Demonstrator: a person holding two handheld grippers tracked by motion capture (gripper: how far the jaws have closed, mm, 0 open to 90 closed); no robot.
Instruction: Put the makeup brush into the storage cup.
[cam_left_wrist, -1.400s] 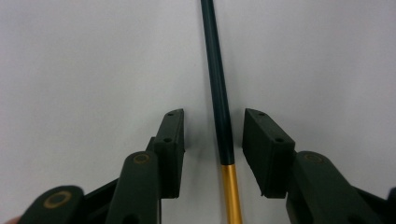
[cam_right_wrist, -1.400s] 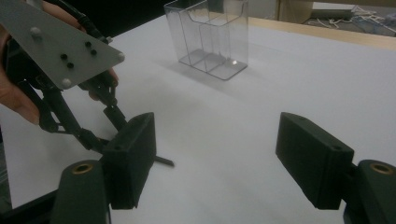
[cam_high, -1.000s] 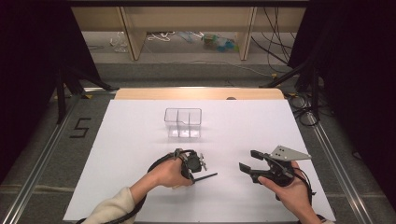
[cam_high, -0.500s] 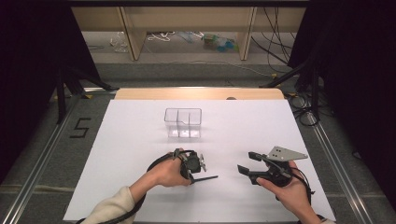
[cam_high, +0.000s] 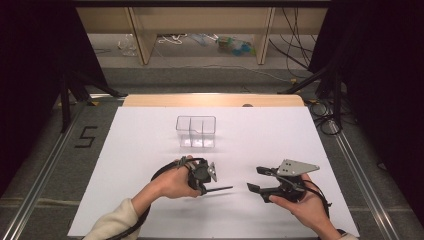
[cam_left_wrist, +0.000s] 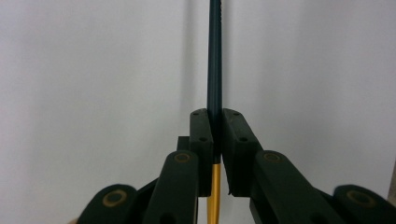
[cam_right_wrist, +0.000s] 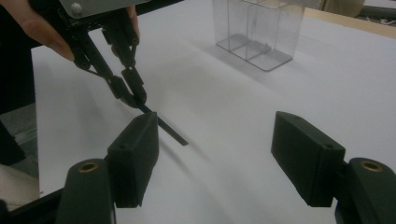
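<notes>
A thin dark rod (cam_high: 220, 189) juts to the right from my left gripper (cam_high: 202, 189), which is shut on it just above the white table sheet (cam_high: 150, 130). In the left gripper view the rod (cam_left_wrist: 215, 56) runs straight up from the closed jaws of that gripper (cam_left_wrist: 216, 126), and its part below them is yellow. My right gripper (cam_high: 256, 179) stands open a short way to the right, facing the rod's free end. Its own view shows its wide-apart pads (cam_right_wrist: 135, 154) low in front, with the rod (cam_right_wrist: 170, 129) and the left gripper (cam_right_wrist: 133, 95) beyond.
A clear two-compartment box (cam_high: 196, 131) stands on the sheet behind both grippers, also seen in the right gripper view (cam_right_wrist: 257, 28). A wooden board edge (cam_high: 215, 100) borders the sheet at the back. Metal rails (cam_high: 50, 165) run along both sides.
My right gripper has shifted a little left toward the rod's tip. The left gripper and the rod have stayed almost still.
</notes>
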